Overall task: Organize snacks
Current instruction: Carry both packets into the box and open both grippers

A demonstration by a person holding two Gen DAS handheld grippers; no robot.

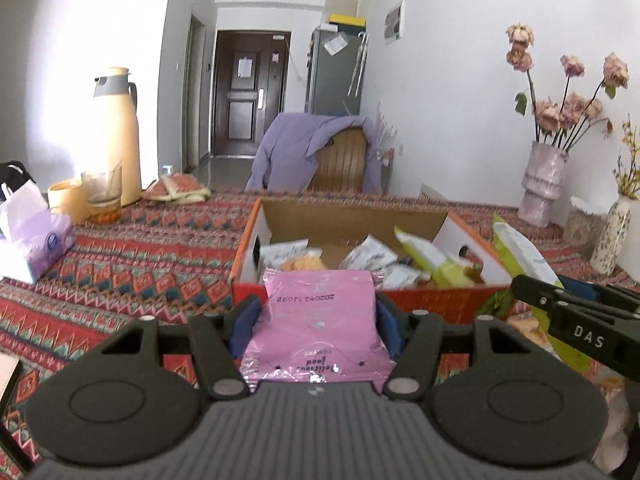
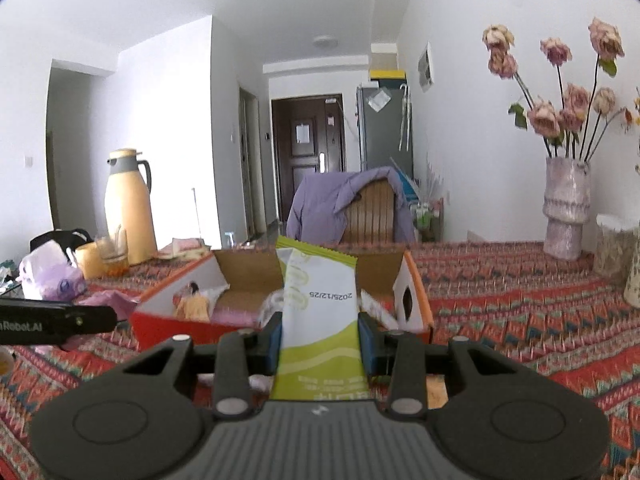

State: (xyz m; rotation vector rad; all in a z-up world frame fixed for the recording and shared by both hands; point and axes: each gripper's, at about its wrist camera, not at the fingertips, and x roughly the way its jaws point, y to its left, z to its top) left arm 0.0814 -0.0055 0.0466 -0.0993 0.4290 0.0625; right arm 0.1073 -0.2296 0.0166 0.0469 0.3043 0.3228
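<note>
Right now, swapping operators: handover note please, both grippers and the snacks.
Left gripper: shut on a pink packet, near the box's front.
Right gripper: shut on a green and white packet, also in front of the box.
Cardboard box on the patterned tablecloth already holds several snack packets.
Left to do: get both held packets into the box.

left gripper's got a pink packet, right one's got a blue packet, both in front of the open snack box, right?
Not quite: the right gripper holds a green and white packet, not blue, as the right wrist view shows. The left gripper does hold the pink packet, before the box.
</note>
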